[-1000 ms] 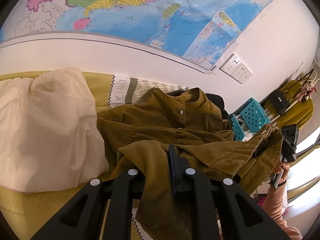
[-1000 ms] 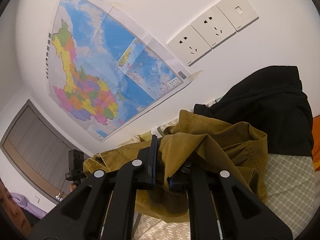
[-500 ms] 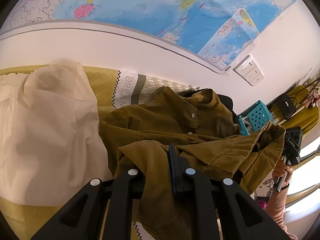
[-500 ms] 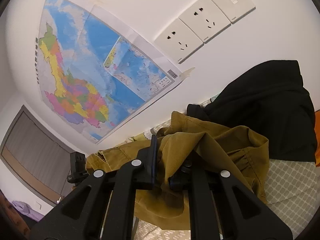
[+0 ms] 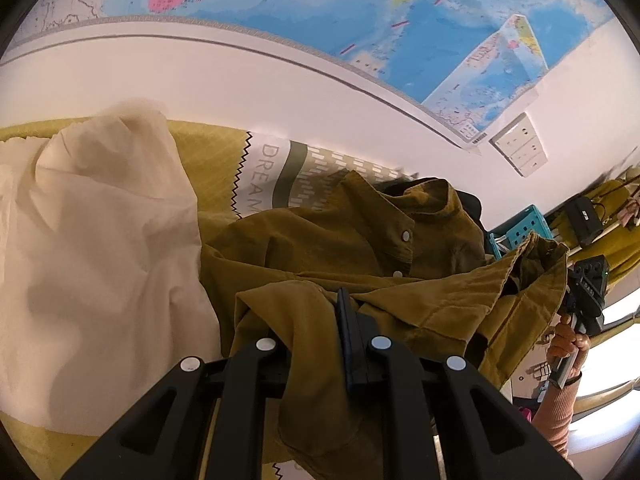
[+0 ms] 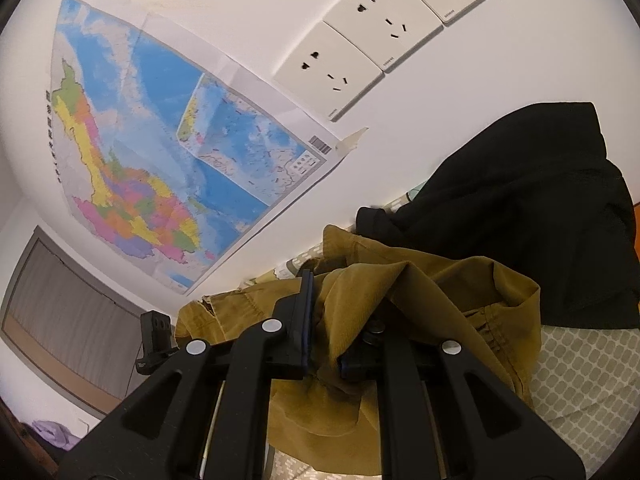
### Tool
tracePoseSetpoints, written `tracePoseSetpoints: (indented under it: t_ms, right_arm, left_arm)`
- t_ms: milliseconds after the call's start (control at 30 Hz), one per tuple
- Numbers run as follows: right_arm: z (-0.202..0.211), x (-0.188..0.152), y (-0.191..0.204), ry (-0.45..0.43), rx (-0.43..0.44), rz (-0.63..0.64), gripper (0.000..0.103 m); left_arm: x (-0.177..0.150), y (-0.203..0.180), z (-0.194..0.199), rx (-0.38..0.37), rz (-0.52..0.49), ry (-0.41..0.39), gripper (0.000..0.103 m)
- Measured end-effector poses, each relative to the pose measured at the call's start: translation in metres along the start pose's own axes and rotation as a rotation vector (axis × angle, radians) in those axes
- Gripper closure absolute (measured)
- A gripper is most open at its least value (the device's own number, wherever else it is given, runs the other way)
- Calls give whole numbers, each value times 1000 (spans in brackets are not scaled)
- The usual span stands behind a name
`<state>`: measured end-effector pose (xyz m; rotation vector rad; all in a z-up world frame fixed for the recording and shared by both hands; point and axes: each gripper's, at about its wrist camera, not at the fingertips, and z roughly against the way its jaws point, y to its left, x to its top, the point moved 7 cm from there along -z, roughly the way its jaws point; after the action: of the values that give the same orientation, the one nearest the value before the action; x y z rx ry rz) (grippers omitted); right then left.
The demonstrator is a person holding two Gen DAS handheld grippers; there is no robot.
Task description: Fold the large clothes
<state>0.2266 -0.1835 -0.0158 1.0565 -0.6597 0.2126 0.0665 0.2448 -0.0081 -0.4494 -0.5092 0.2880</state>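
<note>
An olive-brown corduroy shirt (image 5: 340,248) with white snap buttons lies crumpled on the bed, collar toward the wall. My left gripper (image 5: 320,320) is shut on a fold of its cloth, which drapes over the fingers. My right gripper (image 6: 326,320) is shut on another edge of the same shirt (image 6: 420,292) and holds it lifted. The right gripper also shows in the left wrist view (image 5: 586,292), at the far right, held in a hand, with the shirt's edge stretched up to it.
A cream garment (image 5: 92,264) lies heaped at the left on the yellow-green bedspread (image 5: 212,160). A black garment (image 6: 520,220) lies against the wall behind the shirt. A map (image 6: 160,160) and wall sockets (image 6: 384,36) are on the white wall. A teal basket (image 5: 520,232) stands at the right.
Both grippers have moved nearer the wall with the shirt still held. The shirt's edge between them is stretched a little more.
</note>
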Motion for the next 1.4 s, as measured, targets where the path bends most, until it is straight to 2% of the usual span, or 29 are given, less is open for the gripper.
tracePoseSetpoints:
  t_ms: [1000,1100,1167,1233,1400]
  right_arm:
    - [-46,8,-52,47,-97,-125,87]
    - [-51,6,-59,55,-110,-156,79]
    - [-49,6,-59,44,-98,-166,55]
    - [-43,9,-49,21,-59,-147,41]
    - [-17,13,-12,-38,-21,-7,38]
  left_arm:
    - [17,17,-43,60,71,58,88]
    - [17,18,-48,71,74,62,87]
    - [18,19,-51,79,81,64,87]
    - [19,20,-54,85,86,66,87]
    - [20,26,-61,72,116,76,87]
